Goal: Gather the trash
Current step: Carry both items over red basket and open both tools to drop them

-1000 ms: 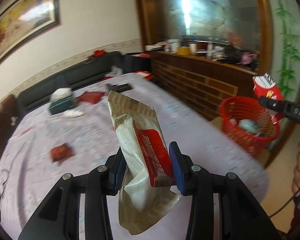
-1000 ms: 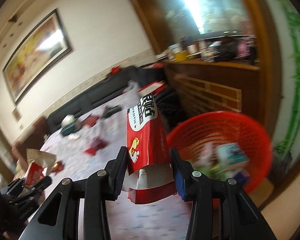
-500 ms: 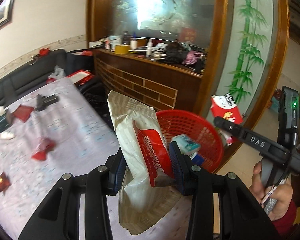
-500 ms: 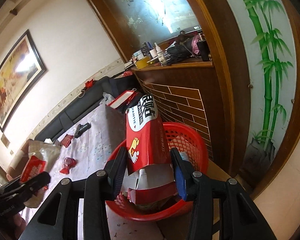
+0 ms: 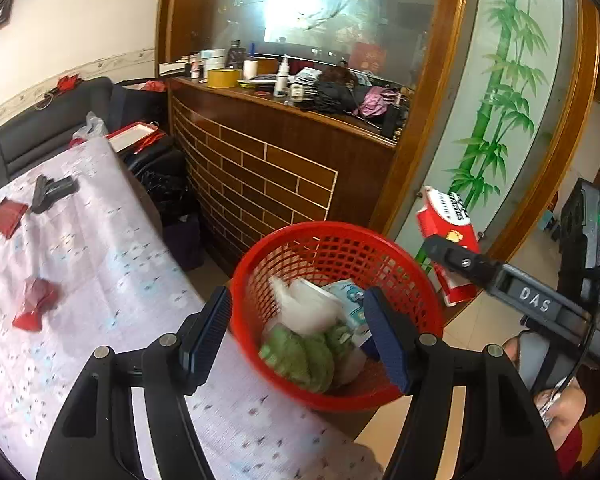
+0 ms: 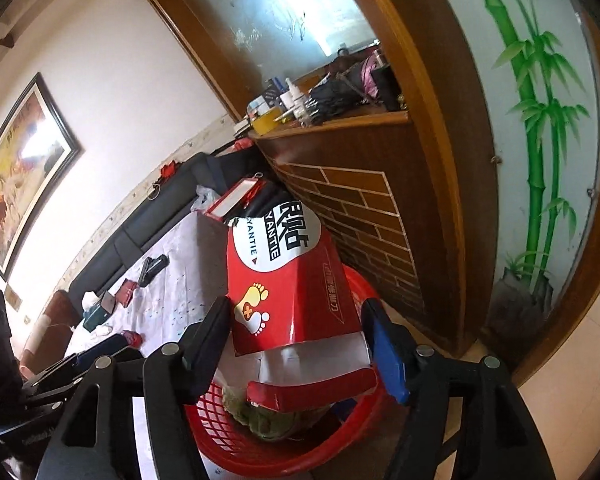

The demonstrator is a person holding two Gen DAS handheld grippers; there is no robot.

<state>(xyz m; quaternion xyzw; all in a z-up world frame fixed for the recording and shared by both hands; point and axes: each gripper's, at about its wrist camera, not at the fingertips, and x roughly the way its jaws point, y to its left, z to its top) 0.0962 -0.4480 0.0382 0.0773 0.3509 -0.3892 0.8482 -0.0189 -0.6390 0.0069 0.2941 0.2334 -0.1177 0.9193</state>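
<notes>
Left gripper (image 5: 300,336) jaws opening, nothing between the blue pads, released; it hangs over the near rim of the red basket (image 5: 416,264) at the table edge. Seen between the pads, inside the basket: green crumpled wrapper (image 5: 300,356), white plastic bag (image 5: 308,304), a light blue-printed packet (image 5: 350,300). Basket sits on the floor just beside the table corner, in front of the brick-pattern wooden cabinet (image 5: 260,176).

Right gripper (image 6: 300,332) jaws opening too; red box (image 6: 288,284) with white oval label and foot print is between the pads, tilted, its open bottom flap hanging over the basket (image 6: 340,456). Right pad looks touching the box's white flap edge, left pad just off it; cannot tell if any grip is left. In the left wrist view the same red box (image 5: 448,236) shows past the basket's far rim, at the right gripper's black finger marked DAS (image 5: 532,304), with a hand (image 5: 560,408) at lower right.

Table with pale flowered cloth (image 5: 100,264) carries more trash: red wrapper (image 5: 34,304) near, another red packet (image 5: 8,216) and a black object (image 5: 52,190) further back. Beyond the table a dark sofa (image 5: 40,136); cluttered cabinet top and a bamboo-painted panel (image 5: 496,100) at the back
</notes>
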